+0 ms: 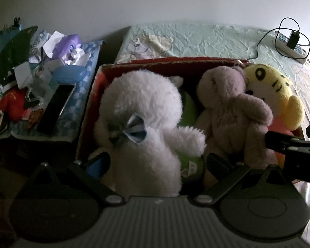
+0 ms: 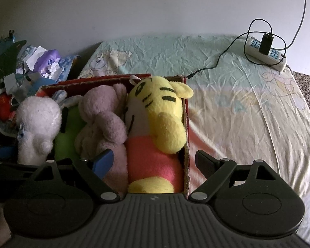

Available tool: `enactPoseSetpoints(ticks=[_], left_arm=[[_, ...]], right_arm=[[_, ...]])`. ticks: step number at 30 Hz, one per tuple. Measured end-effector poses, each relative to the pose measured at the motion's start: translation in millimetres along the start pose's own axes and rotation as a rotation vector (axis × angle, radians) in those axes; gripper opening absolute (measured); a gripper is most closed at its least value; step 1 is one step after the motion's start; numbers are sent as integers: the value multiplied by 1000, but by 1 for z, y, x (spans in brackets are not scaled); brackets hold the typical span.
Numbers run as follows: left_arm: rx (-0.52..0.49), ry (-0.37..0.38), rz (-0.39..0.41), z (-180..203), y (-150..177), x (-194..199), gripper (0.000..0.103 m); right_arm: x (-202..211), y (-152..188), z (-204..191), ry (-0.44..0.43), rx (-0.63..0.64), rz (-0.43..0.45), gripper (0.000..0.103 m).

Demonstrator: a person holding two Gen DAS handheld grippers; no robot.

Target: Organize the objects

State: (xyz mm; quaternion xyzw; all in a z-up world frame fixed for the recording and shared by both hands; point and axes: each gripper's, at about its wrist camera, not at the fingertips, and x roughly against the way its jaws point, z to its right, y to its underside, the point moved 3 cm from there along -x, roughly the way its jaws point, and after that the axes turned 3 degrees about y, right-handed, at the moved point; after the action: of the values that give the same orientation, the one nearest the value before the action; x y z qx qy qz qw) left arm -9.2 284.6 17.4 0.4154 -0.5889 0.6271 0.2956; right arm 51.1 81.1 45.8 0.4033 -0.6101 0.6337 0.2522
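We can read no brand or label clearly anywhere; the only mark that looks like writing is a pale, blurred print on the green plush (image 1: 189,166) at lower centre of the left wrist view, too soft for us to make out.

The red cardboard box (image 1: 175,61) sits on the pale green bedsheet (image 2: 227,95) and fills the middle of both views. In it, from left to right, we see a fluffy white plush (image 1: 142,111) with a blue-and-white striped bow (image 1: 134,132), the green plush wedged beside and partly under it, a dusty mauve teddy bear (image 1: 233,111), and a yellow tiger plush (image 2: 161,111) with black stripes, a white face and a coral-pink body. The teddy bear leans against the tiger's face; the tiger lies along the box's right wall, one ear over the rim.

Our left gripper (image 1: 157,163) stands wide, its fingers either side of the white plush's lower body without pinching it. Our right gripper (image 2: 155,161) is also spread wide, its blue-padded finger (image 2: 102,162) by the teddy bear and the other finger outside the box's right wall.

At upper left of both frames lies a heap of clutter, with a purple tissue pack (image 1: 67,45) and a black remote-like slab (image 1: 56,108). At upper right a white power strip (image 2: 266,51) with a black charger (image 2: 266,43) rests on the sheet.
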Motion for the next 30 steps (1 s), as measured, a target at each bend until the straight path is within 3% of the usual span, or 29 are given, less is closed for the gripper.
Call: enactPoseSetpoints(ticks=[30], left_arm=[[-7, -5, -30, -4, 3, -18, 100]], right_arm=[[-9, 5, -2, -10, -4, -16, 89]])
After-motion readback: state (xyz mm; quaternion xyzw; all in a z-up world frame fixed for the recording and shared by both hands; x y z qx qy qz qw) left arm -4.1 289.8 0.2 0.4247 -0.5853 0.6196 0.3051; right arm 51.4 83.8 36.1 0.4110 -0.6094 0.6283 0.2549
